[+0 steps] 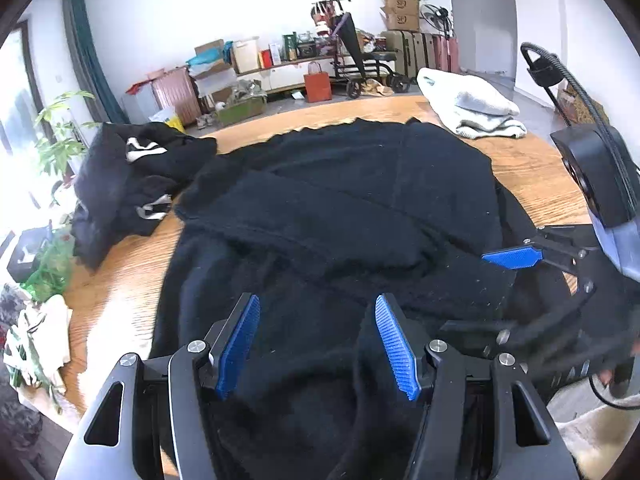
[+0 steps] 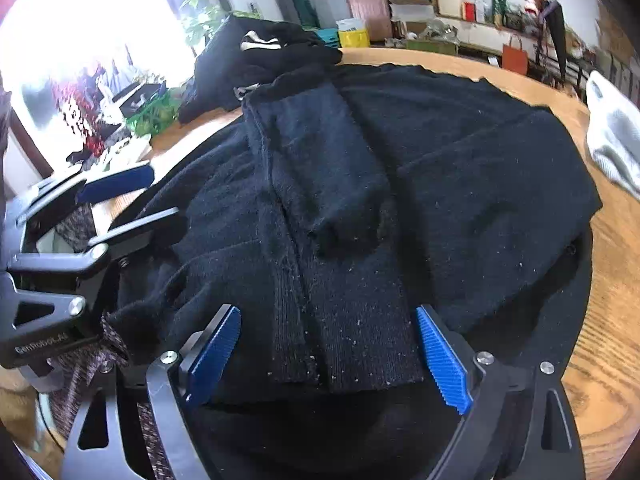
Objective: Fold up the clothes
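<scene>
A black knit sweater [image 1: 340, 208] lies spread on the round wooden table [image 1: 120, 288], with both sleeves folded across its body. It also shows in the right wrist view [image 2: 460, 184], where one ribbed cuff [image 2: 360, 344] lies between my fingers. My left gripper [image 1: 316, 344] is open and empty, just above the sweater's near edge. My right gripper [image 2: 328, 356] is open, its blue pads either side of the cuff, not closed on it. The right gripper also shows at the right of the left wrist view [image 1: 516, 258], and the left gripper at the left of the right wrist view [image 2: 120, 200].
A crumpled black garment with white marks [image 1: 132, 176] lies at the table's far left. A folded pale grey garment [image 1: 472, 104] sits at the far right. Plants [image 1: 60, 136] stand beyond the left edge. Boxes, suitcases and a walker line the back wall.
</scene>
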`<state>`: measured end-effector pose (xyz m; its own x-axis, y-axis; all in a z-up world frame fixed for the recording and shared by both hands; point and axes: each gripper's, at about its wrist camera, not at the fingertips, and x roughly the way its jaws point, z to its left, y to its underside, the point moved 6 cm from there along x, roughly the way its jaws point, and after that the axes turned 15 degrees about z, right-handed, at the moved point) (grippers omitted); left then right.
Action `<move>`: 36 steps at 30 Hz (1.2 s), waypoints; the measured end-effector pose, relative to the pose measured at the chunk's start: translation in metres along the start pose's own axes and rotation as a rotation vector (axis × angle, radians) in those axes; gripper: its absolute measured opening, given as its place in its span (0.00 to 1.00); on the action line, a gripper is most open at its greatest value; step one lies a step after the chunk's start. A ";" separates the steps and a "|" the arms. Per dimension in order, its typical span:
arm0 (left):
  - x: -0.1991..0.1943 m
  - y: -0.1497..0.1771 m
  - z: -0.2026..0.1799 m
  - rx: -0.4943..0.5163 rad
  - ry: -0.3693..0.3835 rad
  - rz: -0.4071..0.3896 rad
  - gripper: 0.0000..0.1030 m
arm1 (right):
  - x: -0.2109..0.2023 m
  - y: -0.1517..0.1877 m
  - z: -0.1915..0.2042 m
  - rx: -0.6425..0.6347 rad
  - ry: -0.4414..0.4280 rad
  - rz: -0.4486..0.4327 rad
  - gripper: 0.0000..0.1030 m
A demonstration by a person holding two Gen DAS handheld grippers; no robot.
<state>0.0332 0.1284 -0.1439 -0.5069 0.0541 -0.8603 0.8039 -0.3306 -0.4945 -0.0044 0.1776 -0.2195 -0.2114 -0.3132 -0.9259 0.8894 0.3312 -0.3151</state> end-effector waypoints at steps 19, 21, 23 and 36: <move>-0.004 0.027 0.028 -0.127 0.033 0.023 0.60 | 0.017 -0.004 0.021 -0.098 0.149 0.072 1.00; -0.003 0.029 0.030 -0.134 0.038 0.037 0.60 | 0.014 -0.003 0.017 -0.093 0.108 0.060 1.00; -0.001 0.032 0.032 -0.142 0.044 0.051 0.60 | 0.011 -0.004 0.013 -0.086 0.064 0.068 1.00; -0.013 0.023 0.038 -0.153 0.095 0.027 0.60 | -0.025 -0.013 -0.011 0.012 -0.120 0.067 0.42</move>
<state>0.0466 0.0843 -0.1400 -0.4585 0.1387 -0.8778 0.8584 -0.1865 -0.4779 -0.0153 0.1910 -0.1942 -0.1019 -0.3952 -0.9129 0.9048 0.3447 -0.2502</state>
